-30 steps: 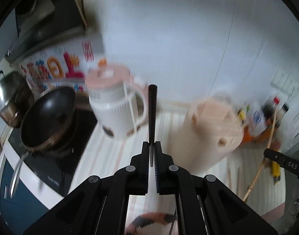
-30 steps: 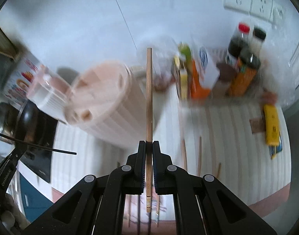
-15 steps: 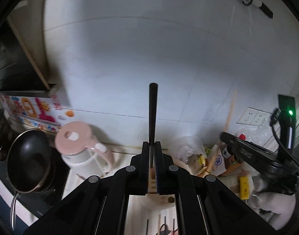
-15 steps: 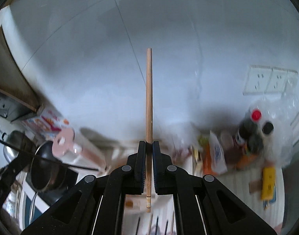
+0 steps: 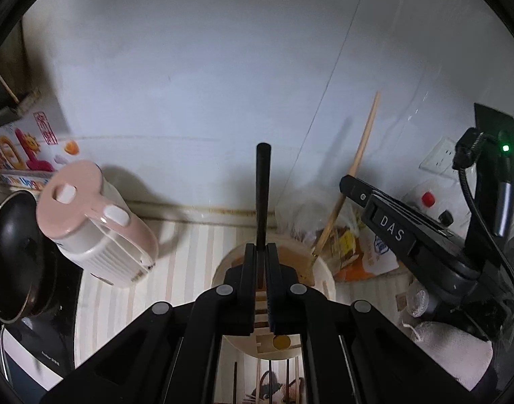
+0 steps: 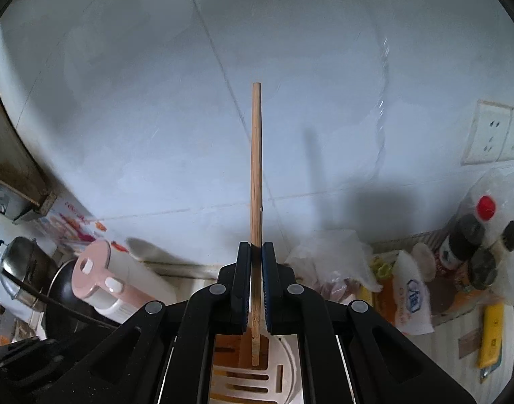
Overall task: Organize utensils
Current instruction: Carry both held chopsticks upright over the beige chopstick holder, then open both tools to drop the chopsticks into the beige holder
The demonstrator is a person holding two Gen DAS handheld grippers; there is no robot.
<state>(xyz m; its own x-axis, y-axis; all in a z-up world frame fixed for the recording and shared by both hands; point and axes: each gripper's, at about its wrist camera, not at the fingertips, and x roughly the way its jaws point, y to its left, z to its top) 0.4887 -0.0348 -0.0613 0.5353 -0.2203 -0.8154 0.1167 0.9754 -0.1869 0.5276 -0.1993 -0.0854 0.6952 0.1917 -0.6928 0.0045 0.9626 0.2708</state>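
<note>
Chopsticks are what we hold, one in each gripper. From the left wrist view, our left gripper is clenched on a black chopstick, which runs straight out past the fingertips toward the white tiled wall. Directly below the fingers sits a cream utensil holder with a slotted lid. Left of the fingers stands a pink-lidded kettle, and further left a black pan. Right of the fingers we see our right gripper with its wooden chopstick slanting down toward the holder's rim. From the right wrist view, the right gripper is clamped on the wooden chopstick, whose long end points ahead past the fingertips while its short end hangs behind the pads, above the holder's slotted lid. Right of the fingers stand sauce bottles and a wall socket.
</note>
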